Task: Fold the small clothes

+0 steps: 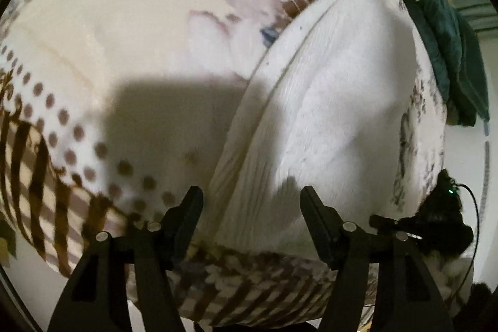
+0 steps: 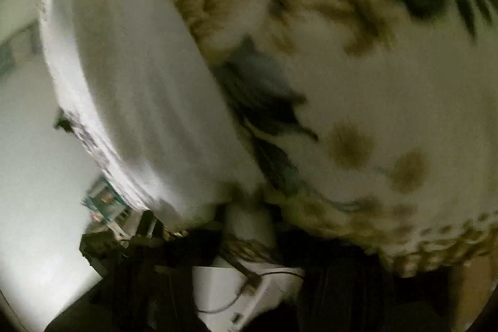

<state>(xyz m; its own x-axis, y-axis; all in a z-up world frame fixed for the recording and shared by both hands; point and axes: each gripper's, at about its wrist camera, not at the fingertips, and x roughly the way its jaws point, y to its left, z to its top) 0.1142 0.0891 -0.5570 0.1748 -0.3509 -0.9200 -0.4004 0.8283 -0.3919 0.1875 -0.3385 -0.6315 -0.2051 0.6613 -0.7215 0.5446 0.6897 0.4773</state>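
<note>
White ribbed garment (image 1: pixel 326 101) lies flat on the floral blanket (image 1: pixel 124 21). Left gripper (image 1: pixel 250 213) fingers wide apart, empty, above its near hem. Right gripper (image 2: pixel 249 226) blurred; seemingly pinching the cloth, can't tell. Risk: fingers snag blanket with hem.

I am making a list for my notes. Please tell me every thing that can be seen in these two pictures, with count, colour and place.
garment: one, white, ribbed, lying on the blanket, ahead of the left hand-held gripper
blanket: one, cream with brown and blue floral print, under the garment
dark cloth: one, dark green, far right edge of the blanket
left hand-held gripper: one, black, open, above the garment's near edge
right hand-held gripper: one, black, blurred, apparently pinching white fabric
</note>
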